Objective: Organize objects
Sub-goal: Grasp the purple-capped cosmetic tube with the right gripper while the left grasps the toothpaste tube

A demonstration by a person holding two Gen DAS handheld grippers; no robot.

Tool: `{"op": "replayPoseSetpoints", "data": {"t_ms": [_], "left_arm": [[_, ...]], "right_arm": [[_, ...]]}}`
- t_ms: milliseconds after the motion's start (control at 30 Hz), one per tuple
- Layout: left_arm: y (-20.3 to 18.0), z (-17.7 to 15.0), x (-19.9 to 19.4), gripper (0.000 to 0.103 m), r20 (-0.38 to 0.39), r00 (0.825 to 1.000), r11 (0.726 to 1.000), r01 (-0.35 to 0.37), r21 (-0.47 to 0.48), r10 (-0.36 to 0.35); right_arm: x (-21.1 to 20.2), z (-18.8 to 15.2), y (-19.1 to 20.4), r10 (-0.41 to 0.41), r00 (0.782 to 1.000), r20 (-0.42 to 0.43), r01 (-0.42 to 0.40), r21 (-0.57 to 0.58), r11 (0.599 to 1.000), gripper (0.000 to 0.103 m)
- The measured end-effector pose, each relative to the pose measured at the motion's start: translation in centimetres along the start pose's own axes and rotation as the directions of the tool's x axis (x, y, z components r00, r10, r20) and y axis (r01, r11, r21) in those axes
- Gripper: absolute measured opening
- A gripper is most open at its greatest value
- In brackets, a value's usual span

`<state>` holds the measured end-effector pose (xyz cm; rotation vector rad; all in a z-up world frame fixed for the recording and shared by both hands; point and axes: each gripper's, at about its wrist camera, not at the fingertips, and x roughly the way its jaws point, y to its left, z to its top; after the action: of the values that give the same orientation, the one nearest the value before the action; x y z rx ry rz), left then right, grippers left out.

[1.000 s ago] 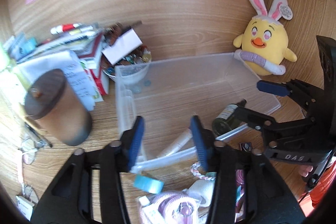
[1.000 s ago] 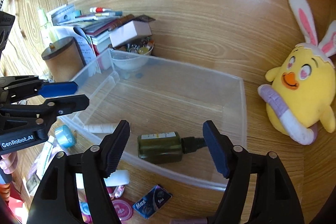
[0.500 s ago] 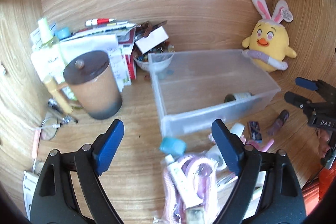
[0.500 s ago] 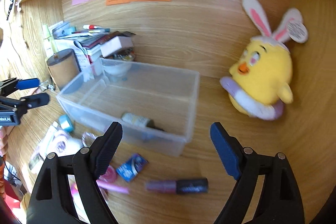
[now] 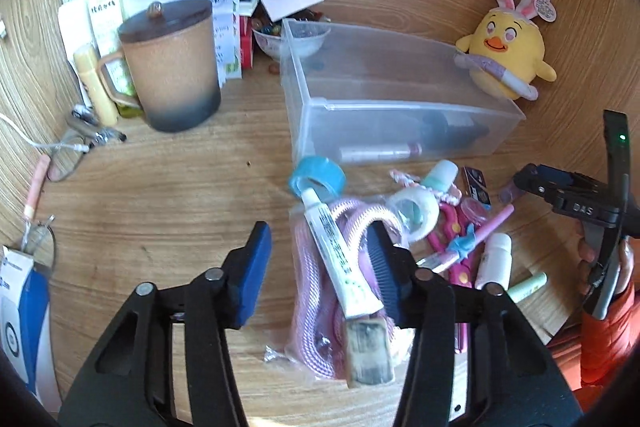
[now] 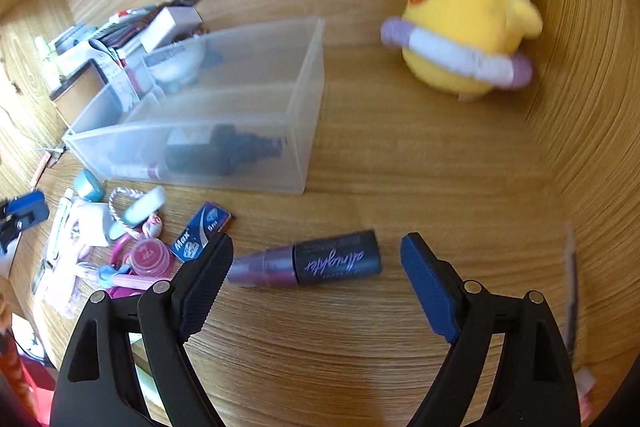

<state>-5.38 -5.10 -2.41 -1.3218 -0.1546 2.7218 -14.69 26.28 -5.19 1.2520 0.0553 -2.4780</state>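
Clutter for sorting lies on the wooden bench (image 5: 160, 195) in front of a clear plastic bin (image 5: 384, 99), which sits on the bench near the back wall. Inside the bin, a dark bottle (image 6: 224, 155) lies on its side next to a slim tube with a reddish end (image 5: 380, 151).

The left claw (image 5: 320, 267) hangs with its blue-padded fingers spread apart, gripping nothing. Between and just past them lies a white tube (image 5: 338, 255) resting across a bagged coil of pink cord (image 5: 316, 307). Beyond it are a blue tape roll (image 5: 318, 179), a clear tape roll (image 5: 414, 213), pink scissors (image 5: 450, 227) and a small white bottle (image 5: 494, 261), all crowded together.

The right claw (image 6: 316, 279) is also spread wide and empty. A purple cosmetic tube with a dark cap (image 6: 308, 265) lies flat on the bench between its fingers; whether the left pad touches the tube's purple end cannot be told. A small blue packet (image 6: 202, 237) and a pink jar (image 6: 148, 255) lie just left of it.

A yellow plush chick (image 6: 464, 15) sits to the right of the bin, and a lidded brown mug (image 5: 172, 63) stands to its left beside stacked papers.
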Motion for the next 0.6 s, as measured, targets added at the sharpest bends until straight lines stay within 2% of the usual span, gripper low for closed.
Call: {"op": "replayPoseSetpoints", "data": {"t_ms": [33, 167, 233, 300, 400, 467, 533, 567, 600], "left_arm": [[-0.1, -0.2, 0.1, 0.041, -0.006, 1.000, 1.000, 0.004, 0.005, -0.004], [-0.6, -0.5, 0.8, 0.038, -0.023, 1.000, 0.999, -0.004, 0.033, 0.004], [-0.6, -0.4, 1.4, 0.036, -0.034, 0.999, 0.999, -0.008, 0.032, 0.010], [-0.4, -0.2, 2.0, 0.035, -0.040, 0.999, 1.000, -0.014, 0.027, 0.015], [-0.3, -0.1, 2.3, 0.034, -0.031, 1.000, 1.000, -0.003, 0.013, 0.004], [-0.3, 0.0, 2.2, 0.030, -0.017, 1.000, 1.000, -0.012, 0.008, 0.012], [-0.3, 0.0, 2.0, 0.020, -0.002, 1.000, 1.000, -0.026, 0.012, 0.026], [-0.3, 0.0, 1.9, 0.016, 0.004, 1.000, 0.999, -0.029, 0.014, 0.029], [-0.2, 0.0, 1.8, 0.016, 0.008, 1.000, 1.000, -0.026, 0.014, 0.026]], "right_arm": [[0.2, -0.1, 0.0, 0.005, 1.000, -0.006, -0.005, 0.008, 1.000, 0.084], [0.7, -0.1, 0.3, 0.003, 1.000, -0.013, -0.003, 0.026, 1.000, 0.083], [0.7, -0.1, 0.7, -0.005, 1.000, -0.012, 0.005, 0.019, 1.000, 0.078], [0.9, -0.1, 1.0, -0.011, 1.000, -0.019, 0.011, 0.005, 1.000, 0.066], [0.9, -0.4, 1.6, -0.034, 0.999, -0.013, 0.033, -0.029, 0.999, 0.061], [0.9, -0.5, 1.7, -0.029, 1.000, -0.012, 0.029, -0.036, 0.999, 0.060], [0.8, -0.5, 1.9, -0.025, 1.000, -0.011, 0.024, -0.047, 0.999, 0.060], [0.6, -0.6, 1.9, -0.019, 1.000, -0.009, 0.019, -0.054, 0.998, 0.049], [0.6, -0.7, 1.9, -0.015, 1.000, -0.017, 0.014, -0.060, 0.998, 0.044]]}}
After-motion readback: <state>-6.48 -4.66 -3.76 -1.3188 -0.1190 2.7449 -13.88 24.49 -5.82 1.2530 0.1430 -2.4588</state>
